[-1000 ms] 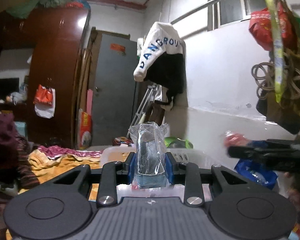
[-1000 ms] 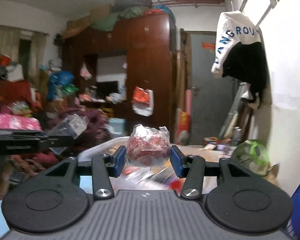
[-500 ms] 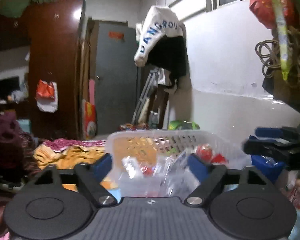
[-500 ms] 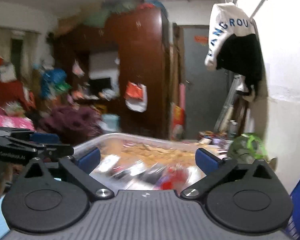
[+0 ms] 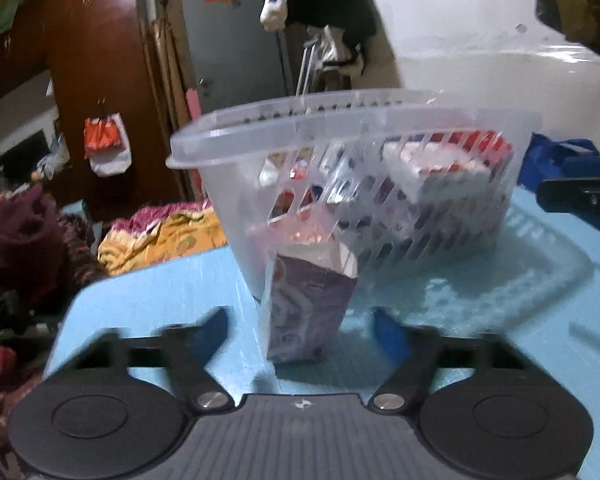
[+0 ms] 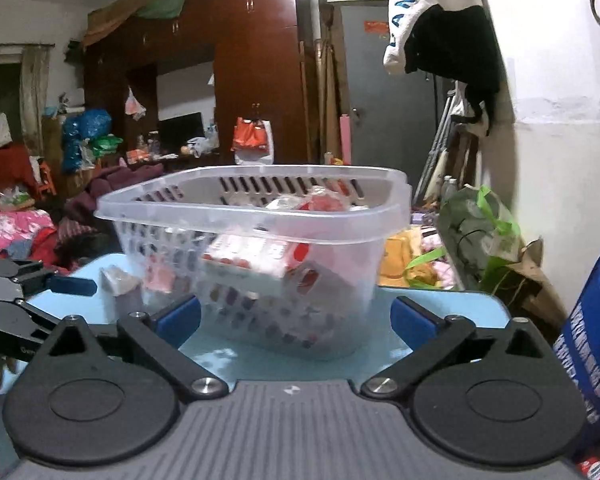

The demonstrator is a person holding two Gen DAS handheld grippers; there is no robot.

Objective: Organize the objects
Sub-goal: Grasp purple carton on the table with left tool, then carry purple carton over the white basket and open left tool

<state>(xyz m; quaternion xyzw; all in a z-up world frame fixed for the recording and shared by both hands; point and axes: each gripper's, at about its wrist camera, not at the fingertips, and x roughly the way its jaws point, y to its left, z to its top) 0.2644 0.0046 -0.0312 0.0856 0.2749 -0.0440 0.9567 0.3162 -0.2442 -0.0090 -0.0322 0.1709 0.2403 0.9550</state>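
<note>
A clear slotted plastic basket [image 5: 228, 148] [image 6: 204, 208] stands on a light blue table [image 5: 148, 300] [image 6: 452, 304] and holds several wrapped packets. A purple wrapped packet [image 5: 306, 300] stands upright on the table against the basket's near wall; it also shows in the right wrist view [image 6: 120, 284]. My left gripper [image 5: 300, 326] is open with the packet between its fingers, not touching. My right gripper [image 6: 296, 316] is open and empty, low in front of the basket.
A blue bag [image 6: 596, 320] stands at the right edge of the table. A green bag [image 6: 480, 232] sits behind the table by the white wall. Piled clothes [image 5: 24, 236] and a dark wardrobe [image 6: 256, 80] fill the left and back.
Both grippers let go of their packets over the basket, opened and came down to table level. The left gripper now has a purple packet between its open fingers.
</note>
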